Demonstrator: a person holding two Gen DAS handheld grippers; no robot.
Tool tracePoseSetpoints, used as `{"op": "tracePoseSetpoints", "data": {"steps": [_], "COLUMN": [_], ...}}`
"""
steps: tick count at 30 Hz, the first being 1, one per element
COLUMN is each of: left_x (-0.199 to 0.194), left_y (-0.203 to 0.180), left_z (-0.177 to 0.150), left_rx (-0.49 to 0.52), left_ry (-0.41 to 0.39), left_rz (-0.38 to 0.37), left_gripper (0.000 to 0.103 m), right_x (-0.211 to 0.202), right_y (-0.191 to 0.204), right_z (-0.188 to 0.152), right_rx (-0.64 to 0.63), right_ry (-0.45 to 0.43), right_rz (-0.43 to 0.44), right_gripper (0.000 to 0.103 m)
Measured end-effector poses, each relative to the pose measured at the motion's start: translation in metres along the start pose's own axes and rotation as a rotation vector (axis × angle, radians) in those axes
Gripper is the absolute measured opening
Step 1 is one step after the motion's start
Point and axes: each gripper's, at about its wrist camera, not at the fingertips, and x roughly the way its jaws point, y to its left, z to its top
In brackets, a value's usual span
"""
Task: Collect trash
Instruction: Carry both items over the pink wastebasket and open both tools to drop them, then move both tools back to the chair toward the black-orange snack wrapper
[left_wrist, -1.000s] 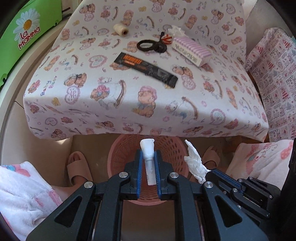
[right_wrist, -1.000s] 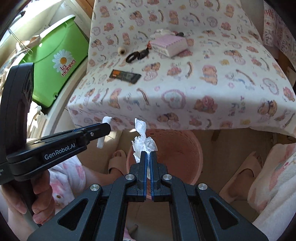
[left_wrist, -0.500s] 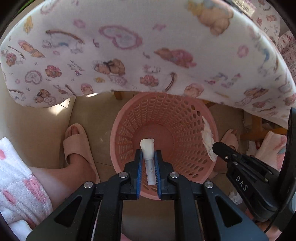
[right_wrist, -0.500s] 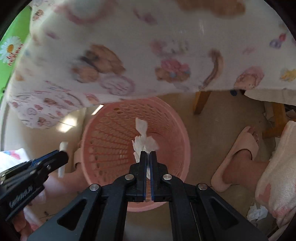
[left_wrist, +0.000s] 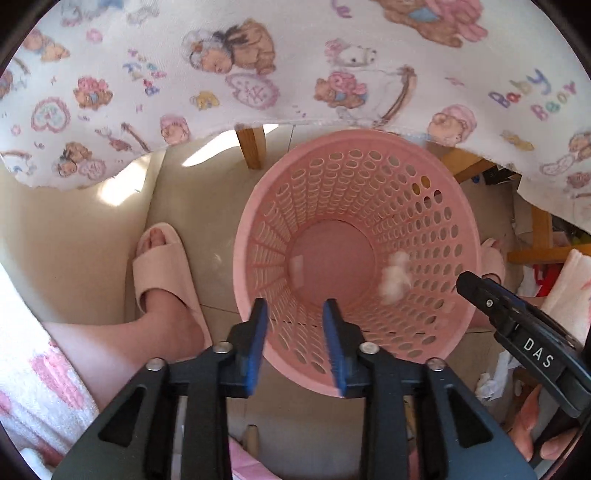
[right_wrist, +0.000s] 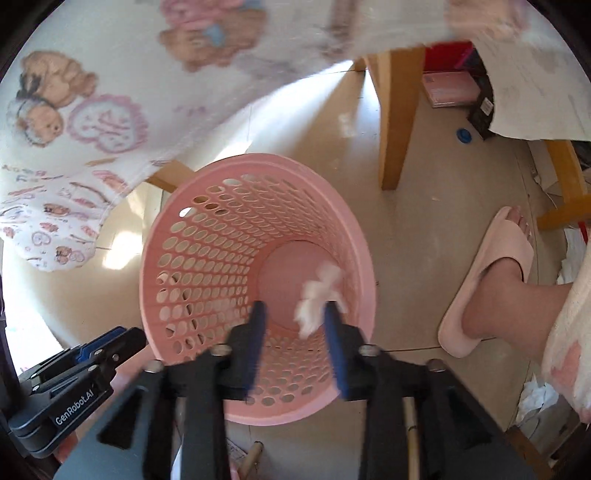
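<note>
Both tongs let go of trash over a pink perforated wastebasket (left_wrist: 258, 236) on the floor.

The left tongs (left_wrist: 295, 343) have just opened, nothing between the pads; a small white piece (left_wrist: 297, 264) lies blurred on the basket bottom. The right tongs (right_wrist: 293, 341) have just opened as well, and a crumpled white tissue (right_wrist: 317, 299) sits blurred just beside the right-hand pad, inside the basket mouth. A bear-print tablecloth (left_wrist: 258, 66) hangs above; slippered feet (left_wrist: 162, 273) flank the basket.

blurred: crumpled tissue (right_wrist: 317, 295) | blurred, cut off: tablecloth (right_wrist: 110, 74) | hidden: far slipper (left_wrist: 493, 254)
</note>
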Motion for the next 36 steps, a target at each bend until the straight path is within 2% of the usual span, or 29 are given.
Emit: {"op": "tracePoseSetpoints", "data": {"steps": [2,4,7,9,14,17,18,20,22,25,29,35,36], "left_x": [-0.002,-0.005,-0.011,-0.018,-0.057,-0.101,-0.115,-0.141,-0.161,-0.185,-0.213,-0.255,-0.259], "left_y": [0.002,0.004,0.007,0.008,0.0,-0.003,-0.004,-0.005,-0.005,-0.005,-0.006,-0.003,-0.003], "left_z": [0.0,-0.001,-0.001,-0.001,-0.006,-0.014,-0.017,-0.023,-0.026,-0.026,-0.017,-0.012,-0.01], "left_rx": [-0.001,-0.012,-0.02,-0.024,0.029,0.037,0.036,0.034,0.03,0.039,0.058,0.016,0.011], "left_ry": [-0.016,-0.029,-0.047,-0.065,-0.191,-0.334,-0.376,-0.459,-0.518,-0.583,-0.614,-0.704,-0.715], "left_rz": [0.009,0.028,0.036,0.026,0.063,0.011,0.001,-0.013,-0.004,0.011,0.023,0.025,0.028], "left_gripper": [0.056,0.066,0.066,0.067,0.072,0.074,0.077,0.089,0.094,0.096,0.1,0.102,0.102], "right_x": [0.002,0.002,-0.002,-0.007,-0.027,-0.047,-0.055,-0.068,-0.082,-0.106,-0.14,-0.184,-0.191], "right_y": [-0.003,-0.003,-0.005,-0.006,-0.008,-0.003,0.0,0.008,0.016,0.032,0.047,0.063,0.065], "right_z": [0.0,0.0,0.0,0.001,0.006,0.008,0.009,0.009,0.009,0.009,0.008,0.003,0.003], "right_rx": [-0.001,-0.003,-0.002,0.003,0.016,-0.011,-0.027,-0.057,-0.096,-0.155,-0.223,-0.279,-0.296], "right_ry": [0.002,0.001,-0.023,-0.045,-0.096,-0.156,-0.181,-0.222,-0.265,-0.334,-0.447,-0.622,-0.642], "right_rz": [-0.001,-0.005,-0.023,-0.046,-0.038,-0.035,-0.038,-0.05,-0.07,-0.085,-0.099,-0.13,-0.132], "right_gripper": [0.049,0.061,0.077,0.083,0.083,0.083,0.083,0.083,0.083,0.084,0.086,0.094,0.098]}}
